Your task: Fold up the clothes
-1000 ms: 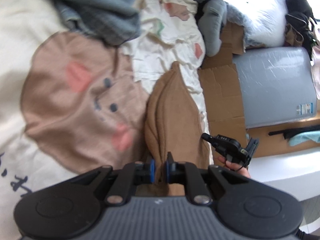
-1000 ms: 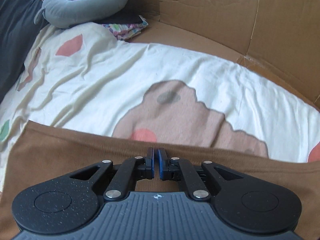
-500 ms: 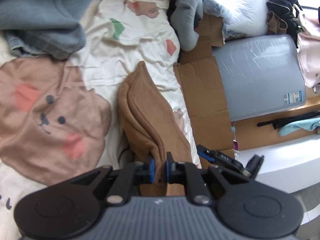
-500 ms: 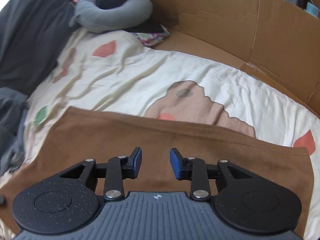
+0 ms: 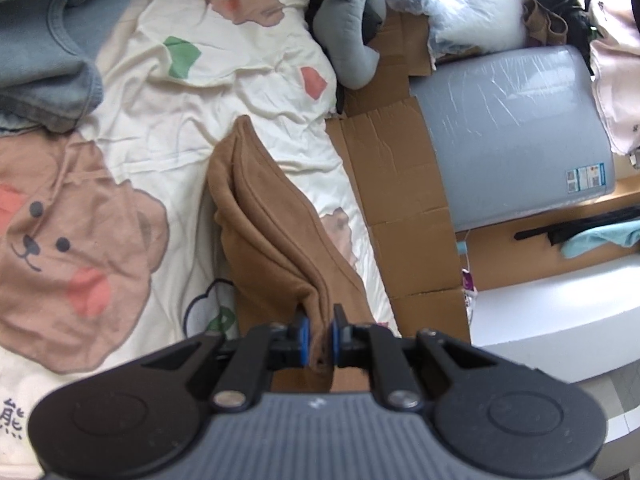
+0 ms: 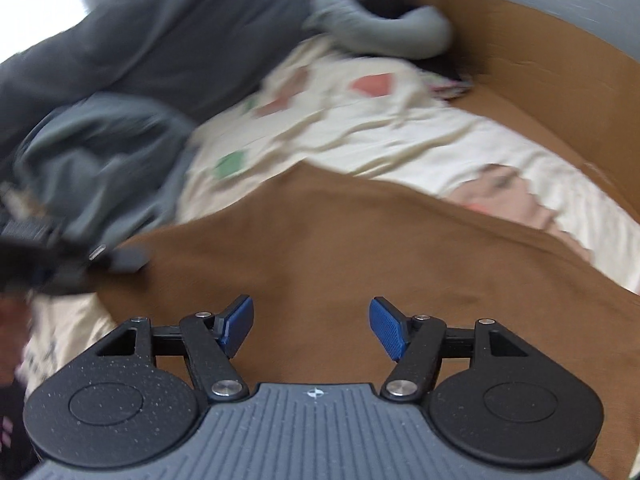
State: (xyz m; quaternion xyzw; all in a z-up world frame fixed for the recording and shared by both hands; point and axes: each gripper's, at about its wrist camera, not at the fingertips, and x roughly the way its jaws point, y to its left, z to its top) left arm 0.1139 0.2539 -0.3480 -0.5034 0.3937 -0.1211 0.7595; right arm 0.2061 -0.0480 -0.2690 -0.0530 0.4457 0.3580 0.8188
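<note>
A brown garment (image 5: 268,232) lies folded lengthwise on the cream bear-print sheet (image 5: 224,80). My left gripper (image 5: 319,336) is shut on its near edge, lifting the cloth into a ridge that runs away from me. In the right wrist view the same brown garment (image 6: 320,248) spreads flat under my right gripper (image 6: 311,326), whose jaws are opening with nothing between the blue pads (image 6: 386,326). At the left edge of that blurred view the left gripper (image 6: 48,256) shows, pinching the cloth.
Grey-blue clothes (image 5: 44,44) are heaped at the upper left. A grey neck pillow (image 5: 348,28) lies at the head of the bed. Flattened cardboard (image 5: 396,184) lines the bed's right side beside a grey plastic-wrapped mattress (image 5: 508,132). A dark grey blanket (image 6: 168,36) lies behind.
The right gripper let go of the brown garment's edge, opened wide and pulled back and up. The left gripper rose, still pinching the cloth, so more of the bed shows.
</note>
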